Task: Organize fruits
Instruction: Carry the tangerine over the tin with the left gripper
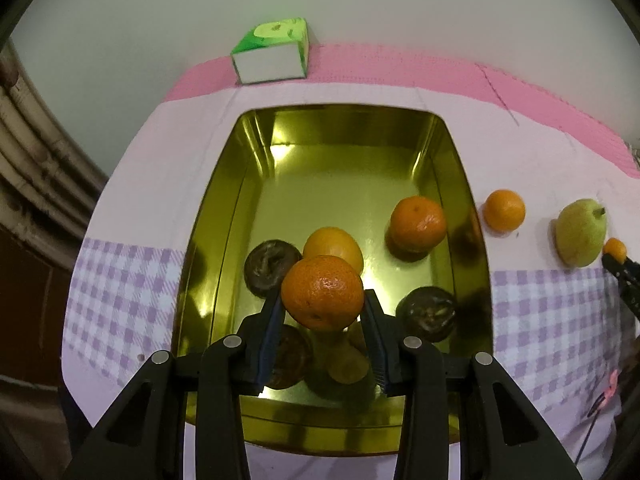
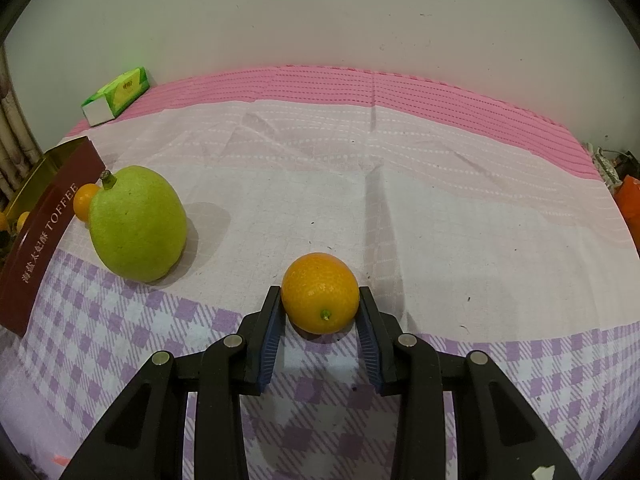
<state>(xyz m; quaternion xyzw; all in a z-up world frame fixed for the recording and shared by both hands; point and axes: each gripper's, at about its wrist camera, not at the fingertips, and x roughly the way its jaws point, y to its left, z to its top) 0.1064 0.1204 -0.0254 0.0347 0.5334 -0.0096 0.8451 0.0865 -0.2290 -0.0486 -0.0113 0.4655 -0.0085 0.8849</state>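
My left gripper (image 1: 322, 300) is shut on a mandarin (image 1: 322, 291) and holds it above a gold tin tray (image 1: 224, 216). In the tray lie another mandarin (image 1: 417, 223), a yellow-orange fruit (image 1: 334, 246) and dark round fruits (image 1: 270, 265). My right gripper (image 2: 320, 300) has its jaws on both sides of a small orange kumquat (image 2: 320, 293) that rests on the cloth; they touch or nearly touch it. A green pear (image 2: 138, 224) lies to its left, also in the left wrist view (image 1: 581, 233). A small orange fruit (image 1: 505, 210) lies just right of the tray.
The tray's outer wall (image 2: 40, 236) is dark red with "TOFFEE" lettering. A green tissue pack (image 1: 273, 53) sits at the back by the wall, and shows in the right wrist view (image 2: 117, 96). A checked and pink cloth (image 2: 440, 208) covers the table.
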